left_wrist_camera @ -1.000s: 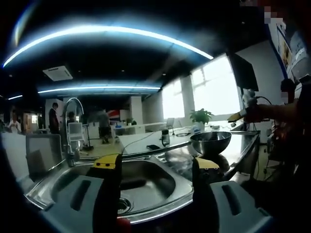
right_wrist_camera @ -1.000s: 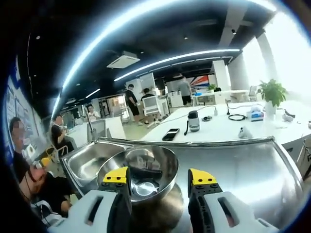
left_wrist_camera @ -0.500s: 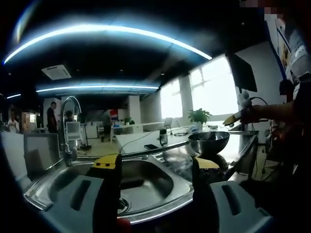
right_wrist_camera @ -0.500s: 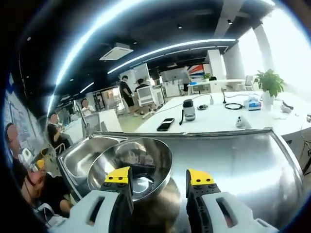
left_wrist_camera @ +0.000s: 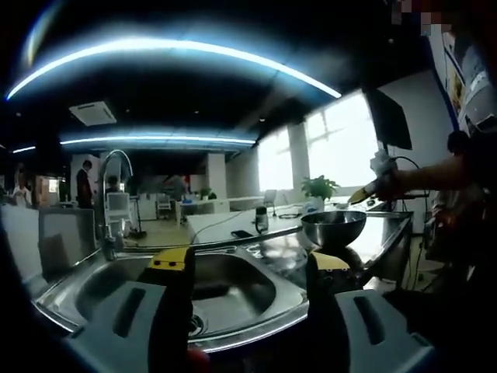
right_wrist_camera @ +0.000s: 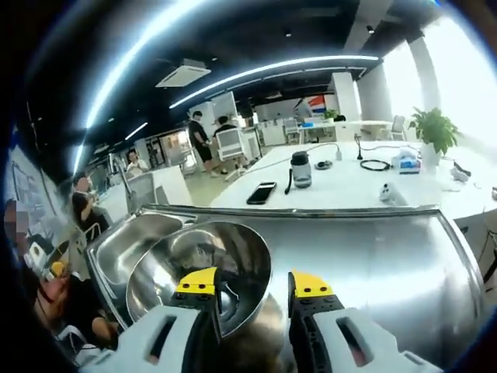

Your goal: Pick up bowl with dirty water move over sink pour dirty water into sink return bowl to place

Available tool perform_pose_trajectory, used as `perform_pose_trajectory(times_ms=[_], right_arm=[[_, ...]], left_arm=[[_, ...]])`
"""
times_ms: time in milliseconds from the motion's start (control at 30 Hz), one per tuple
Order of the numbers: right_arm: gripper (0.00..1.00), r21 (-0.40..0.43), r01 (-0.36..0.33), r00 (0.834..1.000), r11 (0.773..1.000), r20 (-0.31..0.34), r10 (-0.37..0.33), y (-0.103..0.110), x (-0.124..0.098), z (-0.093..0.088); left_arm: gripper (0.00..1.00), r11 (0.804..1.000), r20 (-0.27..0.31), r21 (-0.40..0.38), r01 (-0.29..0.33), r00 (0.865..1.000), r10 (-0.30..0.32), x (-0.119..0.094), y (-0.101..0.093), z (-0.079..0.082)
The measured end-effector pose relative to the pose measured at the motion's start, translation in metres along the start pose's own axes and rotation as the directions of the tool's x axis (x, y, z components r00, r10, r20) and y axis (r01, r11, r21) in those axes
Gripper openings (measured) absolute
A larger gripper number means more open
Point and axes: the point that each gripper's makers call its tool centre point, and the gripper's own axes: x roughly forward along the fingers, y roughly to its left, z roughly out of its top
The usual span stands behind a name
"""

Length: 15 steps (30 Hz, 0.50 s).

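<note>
A steel bowl [right_wrist_camera: 194, 260] stands on the steel counter [right_wrist_camera: 373, 264] just right of the sink [right_wrist_camera: 128, 245], with something dark at its bottom. My right gripper [right_wrist_camera: 254, 284] straddles the bowl's near rim, left jaw inside and right jaw outside. Its jaws are partly closed, with a gap still between them. In the left gripper view the bowl [left_wrist_camera: 334, 228] sits at the right with the right gripper [left_wrist_camera: 365, 190] at its rim. My left gripper [left_wrist_camera: 248, 268] hangs open over the sink's [left_wrist_camera: 225, 287] near edge, holding nothing.
A curved faucet [left_wrist_camera: 109, 202] rises at the sink's far left. Beyond the counter a white table [right_wrist_camera: 349, 198] carries a phone [right_wrist_camera: 262, 193], a bottle [right_wrist_camera: 300, 169], cables and a potted plant [right_wrist_camera: 435, 132]. People stand and sit in the office behind.
The right gripper's jaws have drawn closer together around the bowl's rim, and the bowl looms larger in its view. The left gripper view has barely shifted.
</note>
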Motion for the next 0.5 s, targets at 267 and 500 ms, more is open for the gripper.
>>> perform_pose_trajectory(times_ms=[267, 500], right_arm=[[0.24, 0.079, -0.020, 0.991, 0.997, -0.129, 0.030, -0.011, 0.016, -0.010], [0.24, 0.043, -0.017, 0.976, 0.999, -0.218, 0.026, -0.019, 0.023, -0.011]], left_arm=[[0.58, 1.000, -0.008, 0.008, -0.005, 1.000, 0.006, -0.001, 0.001, -0.003], [0.58, 1.000, -0.018, 0.010, -0.002, 1.000, 0.002, 0.001, 0.000, -0.006]])
